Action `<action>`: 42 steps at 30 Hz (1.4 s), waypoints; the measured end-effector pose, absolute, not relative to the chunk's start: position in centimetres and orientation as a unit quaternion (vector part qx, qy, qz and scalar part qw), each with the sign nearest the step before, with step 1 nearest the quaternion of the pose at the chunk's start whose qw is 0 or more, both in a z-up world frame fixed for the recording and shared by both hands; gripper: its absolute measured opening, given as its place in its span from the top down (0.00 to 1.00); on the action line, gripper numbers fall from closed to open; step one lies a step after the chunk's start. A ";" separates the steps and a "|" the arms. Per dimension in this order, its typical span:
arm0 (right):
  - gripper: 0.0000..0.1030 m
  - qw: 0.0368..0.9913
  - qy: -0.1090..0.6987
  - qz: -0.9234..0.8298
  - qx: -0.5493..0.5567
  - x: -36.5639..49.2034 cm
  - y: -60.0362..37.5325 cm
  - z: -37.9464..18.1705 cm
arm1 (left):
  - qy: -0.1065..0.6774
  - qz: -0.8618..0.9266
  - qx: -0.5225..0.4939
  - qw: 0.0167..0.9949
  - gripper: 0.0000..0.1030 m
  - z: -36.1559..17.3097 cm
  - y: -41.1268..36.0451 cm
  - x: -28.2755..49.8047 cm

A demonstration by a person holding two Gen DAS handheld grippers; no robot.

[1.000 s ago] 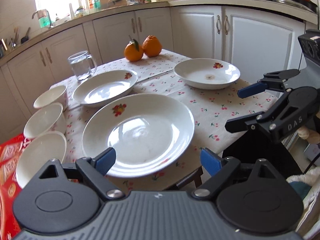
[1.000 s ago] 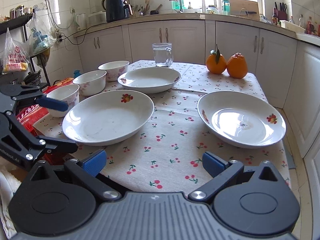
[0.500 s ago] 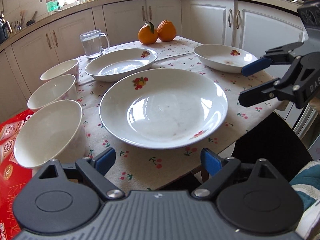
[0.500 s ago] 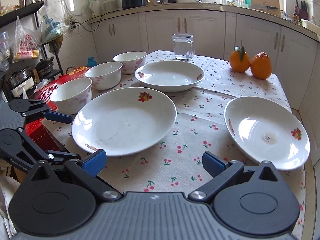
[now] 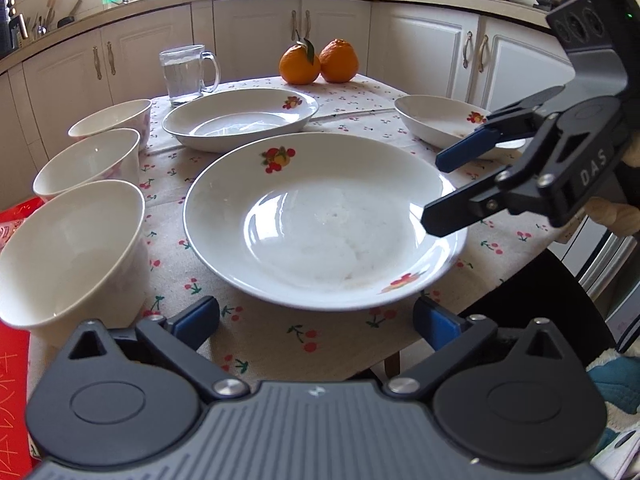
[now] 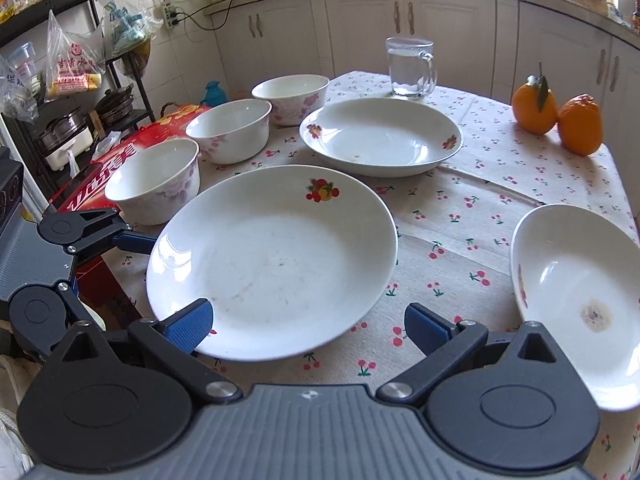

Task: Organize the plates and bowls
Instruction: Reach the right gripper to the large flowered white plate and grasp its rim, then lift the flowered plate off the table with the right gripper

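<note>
Nothing is stacked yet: three plates and three bowls lie apart on the cherry-print cloth (image 6: pixel 452 248), so by the look of it the whole sorting job remains. The near plate (image 6: pixel 272 256) sits at the table's front edge; the far plate (image 6: pixel 380 136) lies at its 1 o'clock, and the right plate (image 6: pixel 576 300) at its 3 o'clock, well apart. The bowls form a row along the left edge, near bowl (image 6: pixel 154 180) at the near plate's 10 o'clock, mid bowl (image 6: pixel 228 130) and far bowl (image 6: pixel 290 98) beyond it. A glass mug (image 6: pixel 410 66) and two oranges (image 6: pixel 556 118) stand at the far end. The left gripper (image 5: pixel 316 318) has just been opening; its jaws are spread wide, empty, low before the near plate's front rim. The right gripper (image 6: pixel 308 324) is likewise spread and empty, its left pad over that plate's rim. Judging from both, this plate will be lifted first.
</note>
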State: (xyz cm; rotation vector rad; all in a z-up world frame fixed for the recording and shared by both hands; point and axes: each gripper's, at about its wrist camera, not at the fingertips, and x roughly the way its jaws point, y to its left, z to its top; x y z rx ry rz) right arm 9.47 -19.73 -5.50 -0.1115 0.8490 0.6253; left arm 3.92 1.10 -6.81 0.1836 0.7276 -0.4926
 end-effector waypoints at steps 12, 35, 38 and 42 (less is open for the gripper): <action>0.00 0.824 0.452 0.338 -0.053 13.1 -18.6 -7.2 | 0.360 -0.231 0.087 0.900 0.00 -6.7 0.9 4.3; 0.11 0.774 0.492 0.389 -0.090 20.8 -15.9 -6.6 | 0.355 -0.248 0.090 0.897 0.12 -6.2 0.9 4.3; 0.19 0.770 0.494 0.392 -0.093 21.3 -16.0 -6.4 | 0.355 -0.248 0.091 0.897 0.13 -6.2 0.8 4.4; 0.19 0.763 0.498 0.403 -0.089 21.8 -15.9 -6.4 | 0.354 -0.250 0.093 0.896 0.13 -6.2 0.7 4.5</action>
